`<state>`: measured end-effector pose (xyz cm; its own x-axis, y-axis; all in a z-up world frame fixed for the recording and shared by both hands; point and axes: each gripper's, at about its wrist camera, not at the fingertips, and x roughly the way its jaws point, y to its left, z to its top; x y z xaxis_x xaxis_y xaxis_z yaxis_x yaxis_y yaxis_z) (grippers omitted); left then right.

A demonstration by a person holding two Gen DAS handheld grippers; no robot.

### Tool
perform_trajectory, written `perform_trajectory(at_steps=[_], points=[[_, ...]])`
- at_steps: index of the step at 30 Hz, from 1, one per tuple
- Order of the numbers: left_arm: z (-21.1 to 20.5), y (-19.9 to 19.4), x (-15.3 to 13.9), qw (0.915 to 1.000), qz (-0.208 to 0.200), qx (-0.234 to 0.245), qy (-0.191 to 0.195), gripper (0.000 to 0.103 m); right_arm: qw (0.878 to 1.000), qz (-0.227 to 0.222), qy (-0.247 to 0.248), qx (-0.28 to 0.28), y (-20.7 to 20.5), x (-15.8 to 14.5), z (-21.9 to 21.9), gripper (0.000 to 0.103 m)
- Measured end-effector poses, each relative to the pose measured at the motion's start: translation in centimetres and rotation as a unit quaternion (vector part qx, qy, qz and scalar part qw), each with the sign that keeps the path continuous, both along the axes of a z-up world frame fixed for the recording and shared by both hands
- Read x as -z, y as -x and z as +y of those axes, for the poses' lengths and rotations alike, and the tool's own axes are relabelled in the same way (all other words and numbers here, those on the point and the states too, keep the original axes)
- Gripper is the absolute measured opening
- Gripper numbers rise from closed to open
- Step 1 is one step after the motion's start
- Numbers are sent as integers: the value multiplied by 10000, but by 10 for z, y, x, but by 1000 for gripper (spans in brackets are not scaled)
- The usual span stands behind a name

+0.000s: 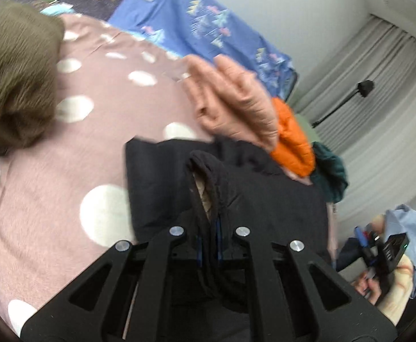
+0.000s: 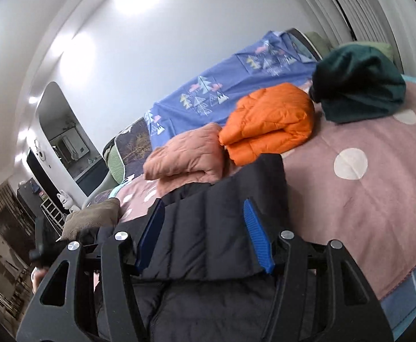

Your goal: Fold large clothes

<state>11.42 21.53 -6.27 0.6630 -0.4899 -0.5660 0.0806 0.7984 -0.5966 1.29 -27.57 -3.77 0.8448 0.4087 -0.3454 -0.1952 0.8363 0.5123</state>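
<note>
The left hand-held gripper (image 1: 208, 228) pinched a fold of the black puffer jacket (image 2: 222, 222), lifting its edge for folding on the bed (image 2: 350, 199). The right hand-held gripper (image 2: 205, 236) stood spread, jacket between its fingers, unpressed.

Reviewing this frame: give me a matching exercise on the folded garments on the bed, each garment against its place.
Things:
1. orange jacket
2. dark green garment
3. black jacket
4. pink jacket

Places:
A. beside the brown garment's end of the row
B. between pink and green
C. nearest, under the right gripper
D. end of the row, by the curtain

Pairs: 1-B, 2-D, 3-C, 4-A
</note>
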Motion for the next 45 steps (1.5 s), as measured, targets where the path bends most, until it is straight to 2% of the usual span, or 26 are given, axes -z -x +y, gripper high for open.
perform_trajectory(at_steps=[3, 5, 9, 11, 13, 19, 21, 25, 29, 33, 38, 42, 45], points=[[0, -1, 22, 9992, 177, -136, -342, 6, 9997, 136, 207, -86, -18, 9, 9, 55], [-5, -4, 31, 9982, 194, -128, -549, 7, 9986, 286, 420, -118, -38, 18, 17, 46], [-15, -4, 41, 9955, 31, -163, -936, 15, 9926, 1060, 588, -5, -70, 51, 20, 33], [-21, -2, 45, 9944, -178, -123, -1038, 27, 9888, 1362, 593, 173, -80, 70, 15, 31], [-27, 0, 48, 9924, -312, -53, -1187, 32, 9875, 1467, 507, 269, -82, 79, 9, 28], [-27, -8, 53, 9933, -208, 7, -1139, 36, 9882, 1507, 236, 172, -76, 79, -1, 29], [-28, -7, 51, 9932, -209, 25, -1148, 39, 9903, 1382, 94, 106, -63, 71, -6, 29], [-26, 16, 32, 9925, -461, 4, -1129, 60, 9947, 1021, 21, -117, -27, 50, -14, 31], [-24, 57, 14, 9873, -690, -116, -1426, 62, 9976, 639, 105, -241, 24, 34, -30, 43], [-22, 105, 4, 9816, -735, -408, -1715, 63, 9975, 353, 547, -256, 76, 28, -49, 60], [-31, 191, 6, 9761, -843, -566, -1924, 68, 9945, 673, 621, -505, 131, 54, -85, 63], [-38, 244, 26, 9807, -577, -483, -1805, 68, 9914, 1090, 443, -580, 162, 88, -110, 63], [-41, 268, 43, 9821, -453, -484, -1763, 68, 9886, 1312, 167, -724, 179, 113, -121, 63]])
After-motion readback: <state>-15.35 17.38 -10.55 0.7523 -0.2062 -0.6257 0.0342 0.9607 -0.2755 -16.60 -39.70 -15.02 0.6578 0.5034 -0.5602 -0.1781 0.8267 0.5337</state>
